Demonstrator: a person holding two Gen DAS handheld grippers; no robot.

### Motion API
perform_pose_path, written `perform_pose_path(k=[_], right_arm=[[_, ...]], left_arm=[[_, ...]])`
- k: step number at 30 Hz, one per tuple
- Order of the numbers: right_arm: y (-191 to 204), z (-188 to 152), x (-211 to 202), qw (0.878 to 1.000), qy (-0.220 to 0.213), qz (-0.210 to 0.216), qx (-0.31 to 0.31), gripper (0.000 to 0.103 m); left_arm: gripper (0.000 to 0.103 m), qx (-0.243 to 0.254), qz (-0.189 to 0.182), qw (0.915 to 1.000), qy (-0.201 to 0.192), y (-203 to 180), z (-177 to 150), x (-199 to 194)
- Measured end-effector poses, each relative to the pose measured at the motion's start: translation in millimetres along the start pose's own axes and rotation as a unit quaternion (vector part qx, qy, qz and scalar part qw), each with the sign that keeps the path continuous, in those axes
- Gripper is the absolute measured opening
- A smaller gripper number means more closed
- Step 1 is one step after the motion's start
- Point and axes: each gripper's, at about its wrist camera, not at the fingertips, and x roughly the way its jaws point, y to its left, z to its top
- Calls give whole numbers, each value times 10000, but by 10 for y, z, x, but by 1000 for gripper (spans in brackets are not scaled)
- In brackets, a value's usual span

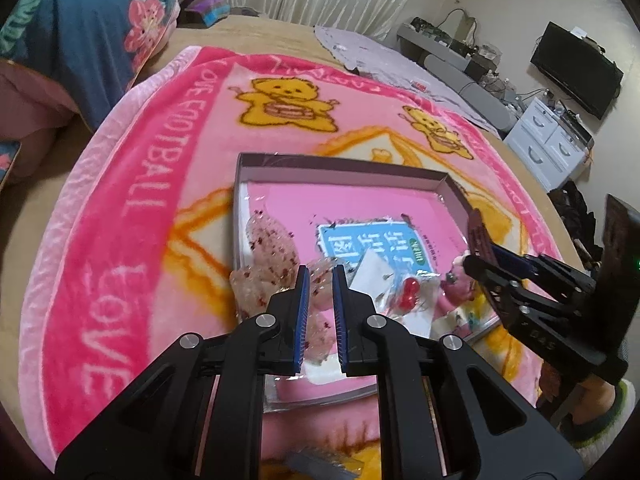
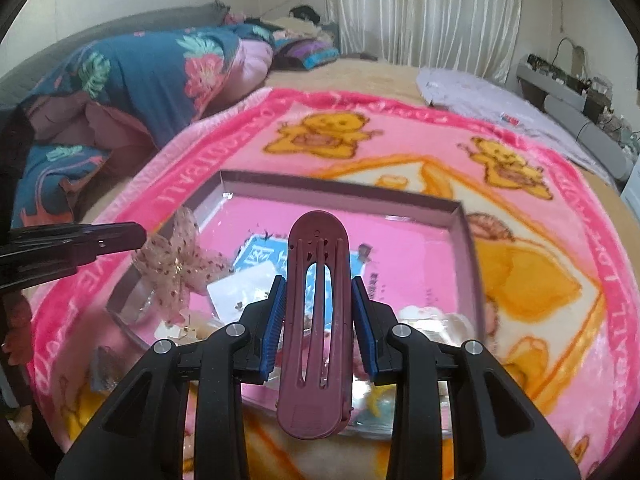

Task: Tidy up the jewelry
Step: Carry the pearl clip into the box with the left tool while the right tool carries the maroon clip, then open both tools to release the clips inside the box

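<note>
**Both tongs loaded above the tray**

Left wrist view: the left tongs were pinched narrow on a sheer speckled bow, which hung over the near-left rim of the tray on the bed. The right tongs reached in from the right.

Right wrist view: the right tongs clamped a maroon clip, its long axis running straight ahead toward the tray's middle. The bow lay to the left, nearer the left hand.

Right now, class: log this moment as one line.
left gripper: shut on sheer bow | right gripper: shut on hair clip | both over tray
</note>
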Motion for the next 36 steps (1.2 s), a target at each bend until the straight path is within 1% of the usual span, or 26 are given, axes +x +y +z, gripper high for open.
perform_pose_path(k=[6,13,17,18,19,21,22,24,25,26,28,29,31,32,33,34,35,36], right_arm=[[88,12,249,9997,229,54,-9,31],[132,-19,324,9994,299,183,51,32],[115,-74,237,9993,236,260,128,47],[109,-87,200,9993,208,263,144,51],[105,-99,159,9994,173,264,156,53],[89,-122,65,9994,92,257,199,63],[83,-136,18,9994,52,264,220,66],[59,-174,-111,9993,-76,232,292,77],[49,-196,-175,9991,-148,232,332,80],[41,-213,-224,9989,-192,248,354,85],[41,-243,-310,9987,-243,234,371,87],[42,-260,-364,9987,-286,213,365,90],[45,-287,-459,9986,-366,169,347,93],[50,-295,-489,9985,-388,157,345,95],[52,-306,-526,9984,-418,151,359,96],[46,-320,-567,9981,-450,161,384,96],[30,-339,-622,9976,-491,191,446,97],[14,-347,-652,9973,-505,216,492,97]], left_arm=[[6,-29,151,9999,30,102,-37,21],[6,-81,222,9997,96,178,-66,51],[7,-93,212,9997,108,189,-72,45],[9,-104,208,9997,105,189,-72,44],[11,-114,203,9997,99,190,-78,33],[15,-113,204,9997,81,187,-88,5],[18,-122,194,9997,63,186,-92,-15],[22,-149,175,9997,29,174,-108,-62],[26,-155,172,9997,18,166,-111,-77],[27,-160,165,9997,-5,158,-116,-103],[33,-164,145,9997,-56,134,-126,-152],[36,-174,135,9997,-85,126,-138,-186],[50,-177,162,9996,-131,90,-159,-236],[53,-168,212,9995,-177,73,-171,-273],[60,-167,257,9993,-229,61,-184,-315],[65,-180,269,9991,-271,51,-195,-351],[67,-200,282,9989,-310,46,-204,-388],[71,-212,306,9987,-348,39,-211,-427]])
